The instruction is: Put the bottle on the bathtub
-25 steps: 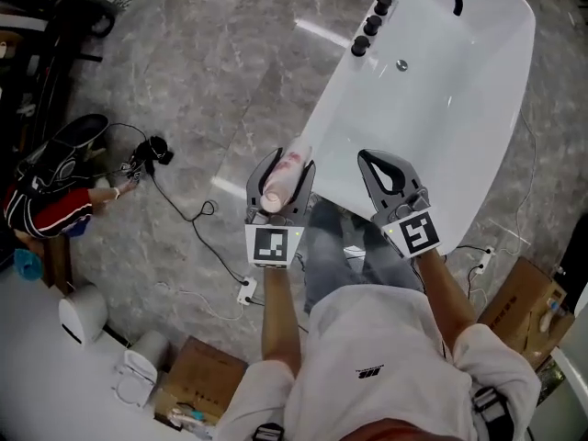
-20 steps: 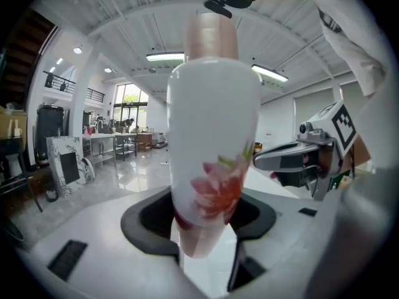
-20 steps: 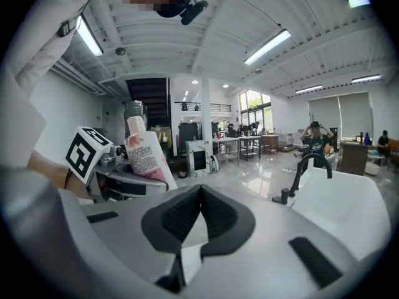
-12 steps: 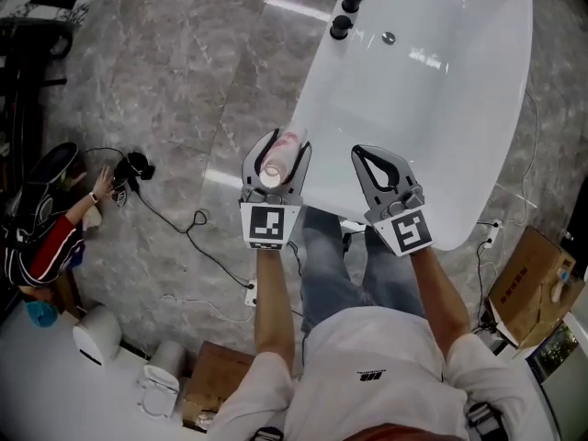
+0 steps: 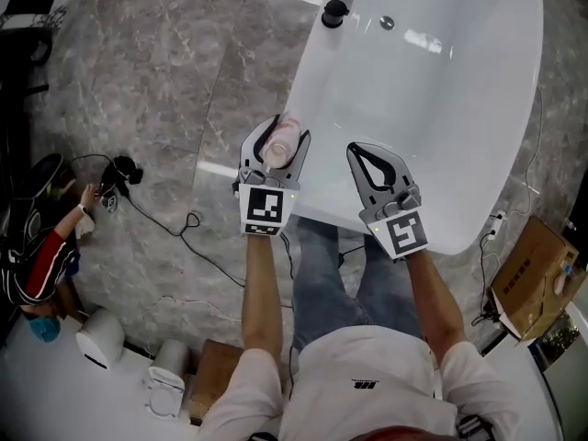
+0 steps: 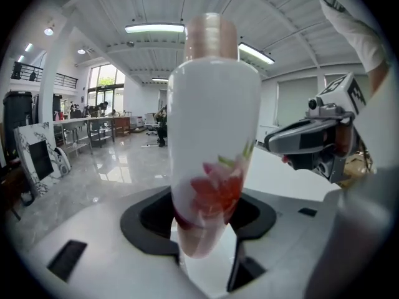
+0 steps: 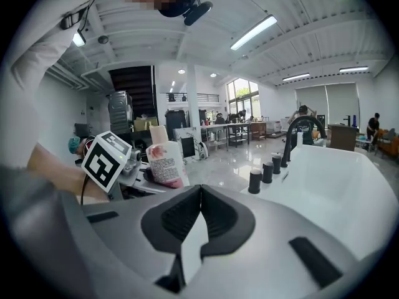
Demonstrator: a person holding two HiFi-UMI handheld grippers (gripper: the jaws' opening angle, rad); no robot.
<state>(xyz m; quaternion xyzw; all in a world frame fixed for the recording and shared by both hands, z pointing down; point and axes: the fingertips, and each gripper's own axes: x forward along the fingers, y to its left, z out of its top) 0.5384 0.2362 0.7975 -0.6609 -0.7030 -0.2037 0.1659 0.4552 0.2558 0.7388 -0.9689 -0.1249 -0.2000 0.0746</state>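
Observation:
A white bottle (image 5: 279, 144) with a pink cap and a red flower print stands upright between the jaws of my left gripper (image 5: 276, 147), which is shut on it. In the left gripper view the bottle (image 6: 212, 136) fills the middle of the frame. It hangs just left of the near rim of the white bathtub (image 5: 478, 108). My right gripper (image 5: 378, 165) is shut with nothing in it, over the tub's near end. From the right gripper view the bottle (image 7: 165, 161) and the left gripper's marker cube show at the left, and the tub (image 7: 340, 185) lies at the right.
Black tap knobs (image 5: 335, 9) stand on the tub's left rim, with a drain (image 5: 387, 24) beside them. A seated person (image 5: 37, 251) and a black cable (image 5: 165, 223) are on the grey marble floor at the left. Cardboard boxes (image 5: 533, 278) stand at the right.
Both grippers have moved forward toward the tub, the bottle staying held in the left one. The tub now sits closer under the grippers.

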